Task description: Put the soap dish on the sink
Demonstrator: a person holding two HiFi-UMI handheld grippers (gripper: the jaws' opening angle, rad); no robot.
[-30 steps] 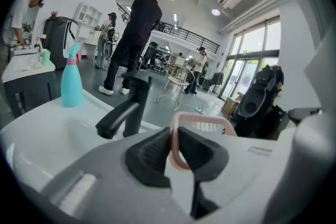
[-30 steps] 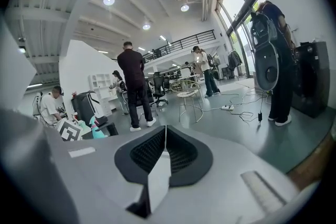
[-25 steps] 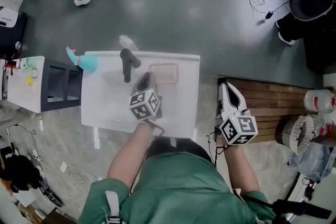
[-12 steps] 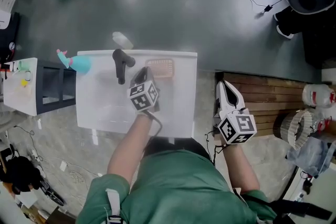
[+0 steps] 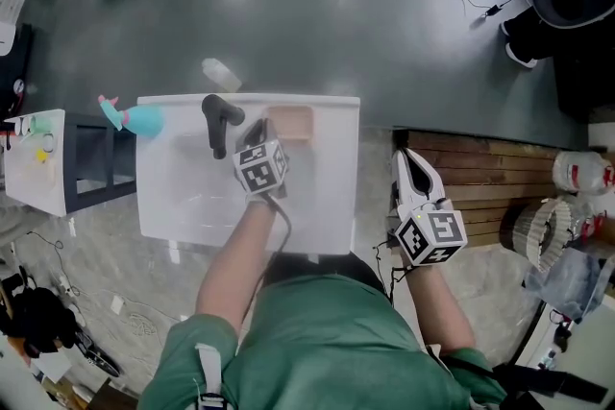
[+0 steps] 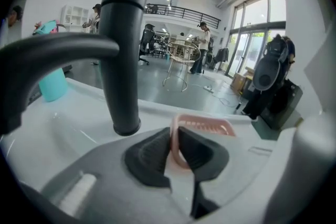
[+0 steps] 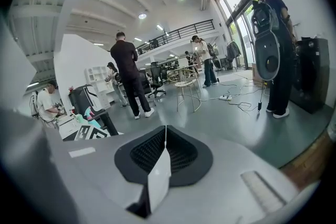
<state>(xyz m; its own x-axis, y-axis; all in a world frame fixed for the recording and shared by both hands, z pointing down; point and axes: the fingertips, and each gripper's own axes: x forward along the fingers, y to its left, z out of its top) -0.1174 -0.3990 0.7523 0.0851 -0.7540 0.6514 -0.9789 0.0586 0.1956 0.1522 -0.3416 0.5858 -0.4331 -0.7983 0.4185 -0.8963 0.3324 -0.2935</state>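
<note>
The pink soap dish (image 5: 291,124) lies at the back right of the white sink (image 5: 327,206), just right of the black tap (image 5: 218,115). My left gripper (image 5: 258,135) is over the sink and shut on the dish's near rim; in the left gripper view the pink rim (image 6: 175,145) is pinched between the black pads (image 6: 149,157) of the left gripper (image 6: 175,149), and the dish (image 6: 203,125) sits on the ledge by the tap (image 6: 122,50). My right gripper (image 5: 418,170) hangs right of the sink, over wooden slats; its jaws (image 7: 165,147) meet with nothing between them.
A teal bottle (image 5: 144,119) stands at the sink's back left corner, beside a white and black cabinet (image 5: 58,158). Wooden slats (image 5: 500,178) lie to the right. People stand on the grey floor (image 5: 317,14) beyond, with a chair and cables.
My left gripper moved forward toward the back of the sink, carrying the pink dish to the ledge right of the tap. The right gripper stayed put.
</note>
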